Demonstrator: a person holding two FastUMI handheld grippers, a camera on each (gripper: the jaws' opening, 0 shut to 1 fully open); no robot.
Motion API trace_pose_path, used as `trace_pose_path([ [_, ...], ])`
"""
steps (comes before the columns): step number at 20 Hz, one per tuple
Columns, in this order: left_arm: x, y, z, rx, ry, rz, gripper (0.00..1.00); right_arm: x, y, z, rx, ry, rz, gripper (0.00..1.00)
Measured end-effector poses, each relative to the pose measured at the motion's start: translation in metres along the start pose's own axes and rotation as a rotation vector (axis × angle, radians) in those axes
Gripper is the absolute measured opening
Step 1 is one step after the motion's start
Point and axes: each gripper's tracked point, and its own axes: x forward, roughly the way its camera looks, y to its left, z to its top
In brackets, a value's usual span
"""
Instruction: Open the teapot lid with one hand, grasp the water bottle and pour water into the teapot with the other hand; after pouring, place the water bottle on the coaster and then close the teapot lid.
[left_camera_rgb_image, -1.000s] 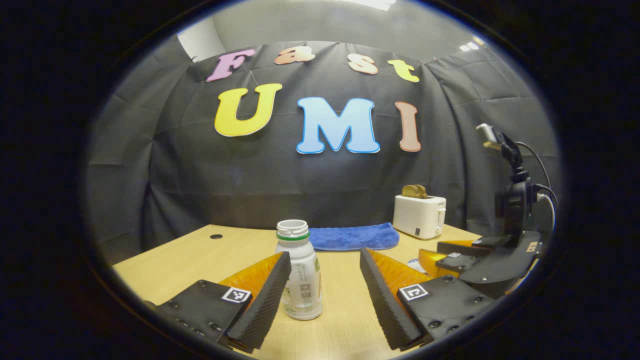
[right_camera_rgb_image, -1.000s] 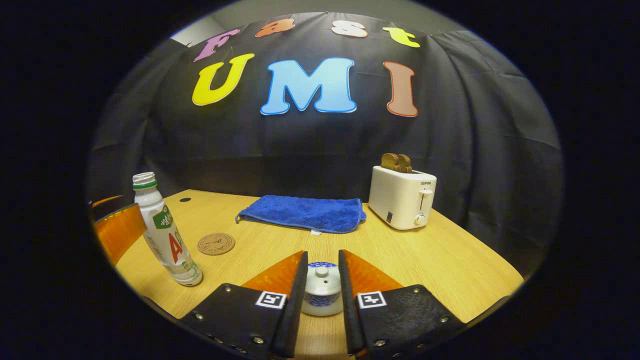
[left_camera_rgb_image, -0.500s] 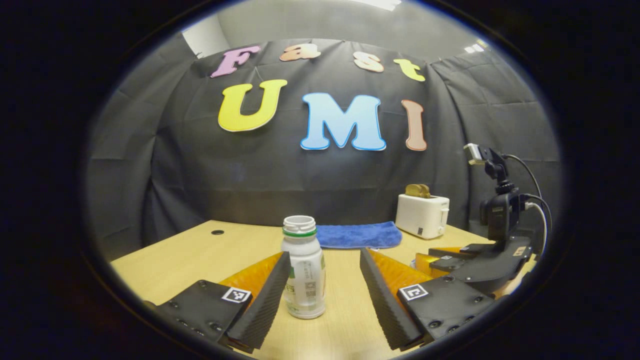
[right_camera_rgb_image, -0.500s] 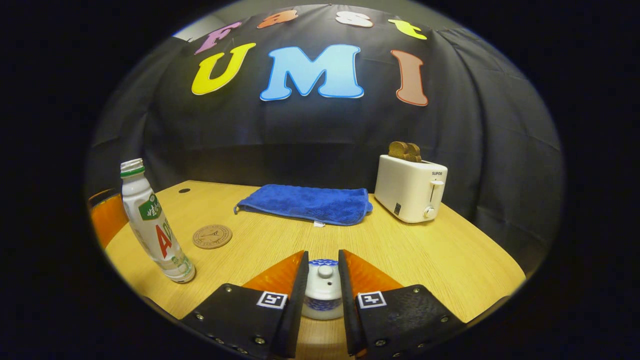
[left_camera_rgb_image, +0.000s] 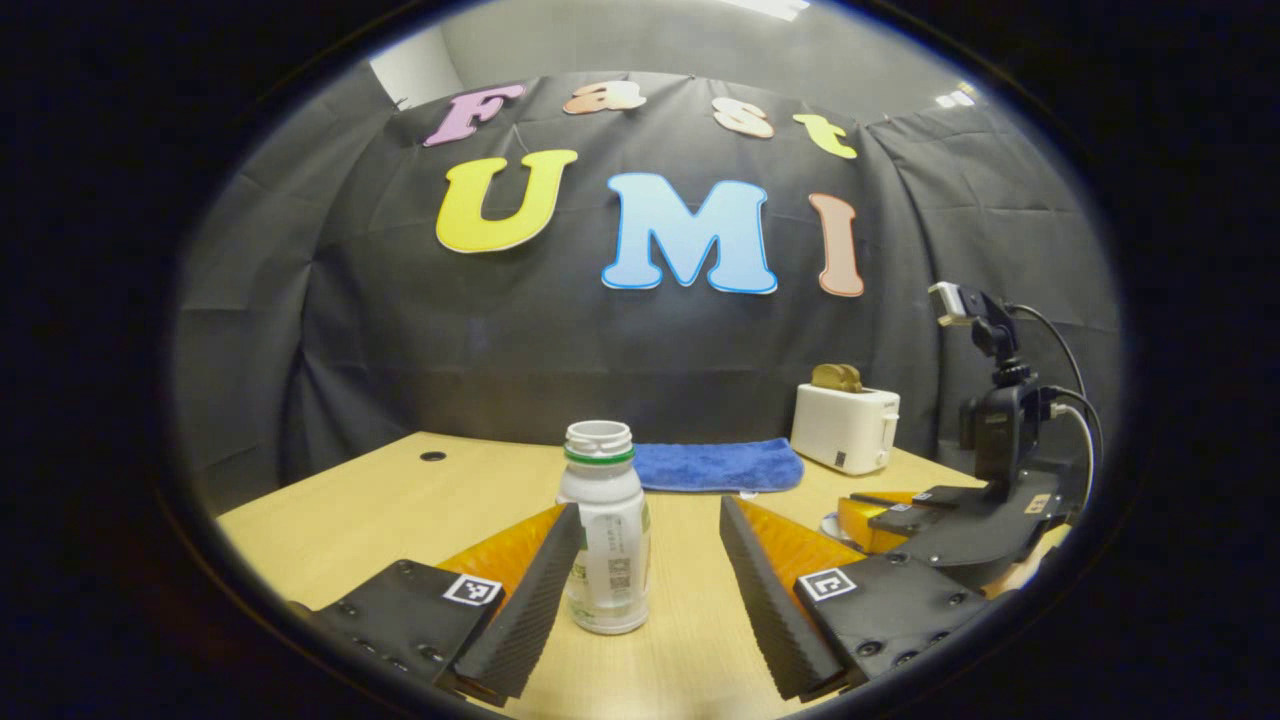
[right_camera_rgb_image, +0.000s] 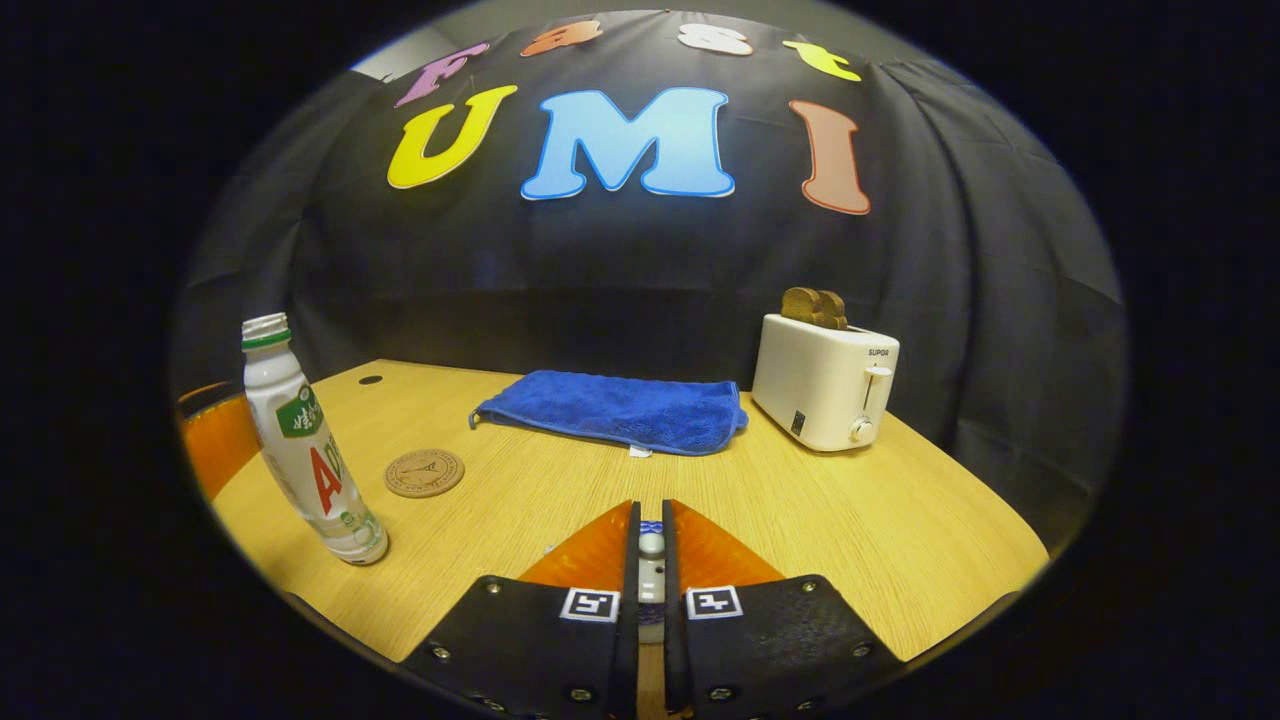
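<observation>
Teapot lid (right_camera_rgb_image: 650, 545) sits nipped, it seems, between the right gripper's (right_camera_rgb_image: 650, 560) nearly closed jaws; left gripper (left_camera_rgb_image: 645, 560) jaws gape around the upright water bottle (left_camera_rgb_image: 605, 530), coaster (right_camera_rgb_image: 424, 472) beside it.

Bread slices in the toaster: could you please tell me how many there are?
2: both bread slices stand side by side in the slots of the white toaster at the table's far right, beside the blue cloth.

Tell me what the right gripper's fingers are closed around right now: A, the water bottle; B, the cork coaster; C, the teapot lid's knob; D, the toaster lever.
C: in the right gripper view, the right gripper has its fingers nearly together on the teapot lid's knob.
</observation>
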Motion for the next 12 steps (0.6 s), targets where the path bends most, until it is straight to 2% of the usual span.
trace_pose_path([
  [7,0.005,0.008,-0.009,-0.017,0.028,0.023,0.99,-0.015,-0.006,0.033,0.034,-0.084,0.018,0.1],
  [12,0.008,0.016,-0.017,-0.002,0.049,0.041,0.99,-0.017,-0.031,0.058,0.063,-0.149,0.0,0.1],
])
